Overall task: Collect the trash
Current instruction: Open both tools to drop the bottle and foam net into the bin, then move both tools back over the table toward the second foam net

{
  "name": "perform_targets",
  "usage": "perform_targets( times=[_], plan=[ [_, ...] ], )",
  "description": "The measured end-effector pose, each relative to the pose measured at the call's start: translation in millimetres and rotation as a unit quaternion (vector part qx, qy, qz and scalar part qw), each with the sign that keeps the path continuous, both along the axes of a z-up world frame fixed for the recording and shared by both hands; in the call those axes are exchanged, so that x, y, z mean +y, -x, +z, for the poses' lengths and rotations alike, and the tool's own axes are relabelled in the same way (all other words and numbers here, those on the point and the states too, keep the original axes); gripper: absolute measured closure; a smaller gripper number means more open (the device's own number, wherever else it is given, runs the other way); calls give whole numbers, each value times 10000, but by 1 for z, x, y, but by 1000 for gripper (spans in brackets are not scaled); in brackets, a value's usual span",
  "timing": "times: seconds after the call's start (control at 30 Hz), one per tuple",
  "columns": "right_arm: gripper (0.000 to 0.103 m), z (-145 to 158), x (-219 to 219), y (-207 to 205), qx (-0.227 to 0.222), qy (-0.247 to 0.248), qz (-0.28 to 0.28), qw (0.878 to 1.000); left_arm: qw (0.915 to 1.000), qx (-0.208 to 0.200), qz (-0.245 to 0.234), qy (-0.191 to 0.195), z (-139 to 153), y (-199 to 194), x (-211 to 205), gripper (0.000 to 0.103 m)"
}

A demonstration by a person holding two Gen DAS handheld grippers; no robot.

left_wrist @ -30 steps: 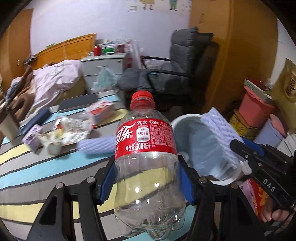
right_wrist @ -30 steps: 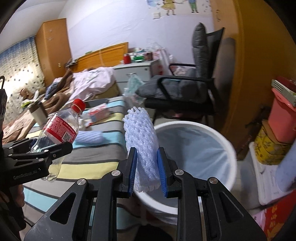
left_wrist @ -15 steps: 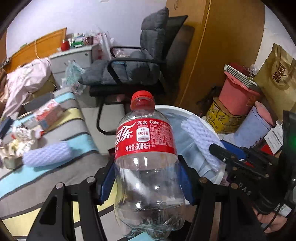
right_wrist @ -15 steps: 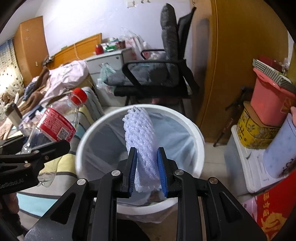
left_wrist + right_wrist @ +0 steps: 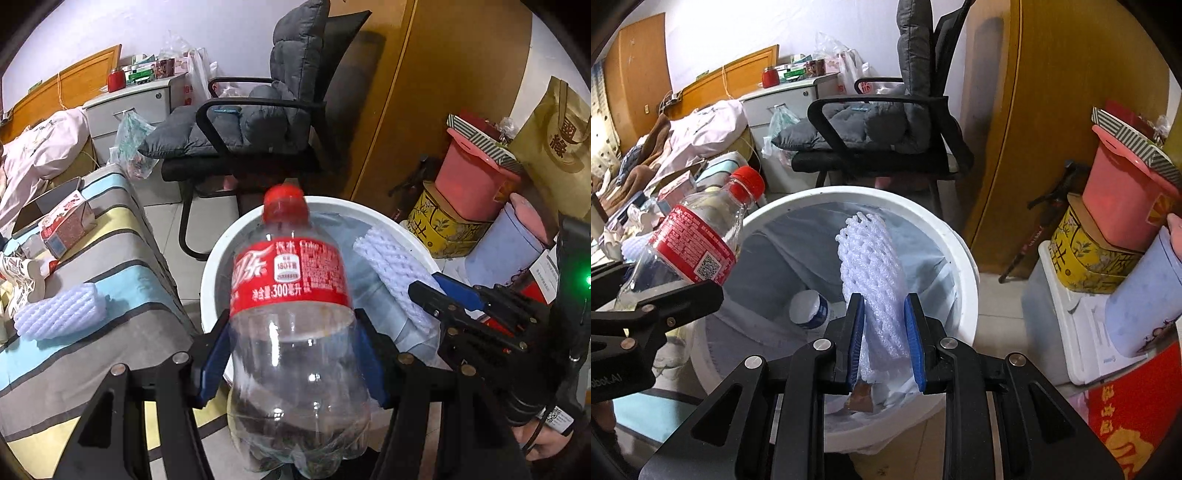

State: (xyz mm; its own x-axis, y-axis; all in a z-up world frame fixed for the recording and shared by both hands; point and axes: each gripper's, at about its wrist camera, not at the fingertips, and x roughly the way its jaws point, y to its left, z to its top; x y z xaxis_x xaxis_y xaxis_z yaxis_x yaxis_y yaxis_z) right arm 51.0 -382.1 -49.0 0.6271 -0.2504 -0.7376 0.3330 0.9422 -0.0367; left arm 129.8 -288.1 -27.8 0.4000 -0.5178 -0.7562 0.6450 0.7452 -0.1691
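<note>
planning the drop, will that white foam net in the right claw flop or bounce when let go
The foam net looks very light and springy: open mesh, standing upright between the pads unsupported. It would likely drift rather than drop, and could catch on the bin liner.

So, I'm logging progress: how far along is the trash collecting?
Done: one small bottle already lies in the lined white bin. In hand: the left gripper holds a cola bottle and the right gripper, its fingers just opening, a foam net sleeve over the bin. Left: another foam sleeve and a carton on the striped table.
</note>
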Motion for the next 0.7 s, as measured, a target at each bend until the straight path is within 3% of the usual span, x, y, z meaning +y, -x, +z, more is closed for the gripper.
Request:
perform_targets(
  times=[0.03, 0.17, 0.3, 0.7],
  plan=[
    [73, 0, -1, 0, 2, -12, -3, 10000, 10000, 18, -2, 13, 0, 0, 0, 33],
    [46, 1, -2, 2, -70, -107, 8, 9999, 10000, 33, 18, 49, 1, -1, 3, 32],
    [45, 3, 0, 2, -115, -83, -5, 9999, 10000, -5, 25, 93, 5, 2, 5, 28],
    [45, 16, 14, 10, -393, -141, 14, 9991, 9990, -215, 348, 198, 21, 8, 38, 28]
  ],
)
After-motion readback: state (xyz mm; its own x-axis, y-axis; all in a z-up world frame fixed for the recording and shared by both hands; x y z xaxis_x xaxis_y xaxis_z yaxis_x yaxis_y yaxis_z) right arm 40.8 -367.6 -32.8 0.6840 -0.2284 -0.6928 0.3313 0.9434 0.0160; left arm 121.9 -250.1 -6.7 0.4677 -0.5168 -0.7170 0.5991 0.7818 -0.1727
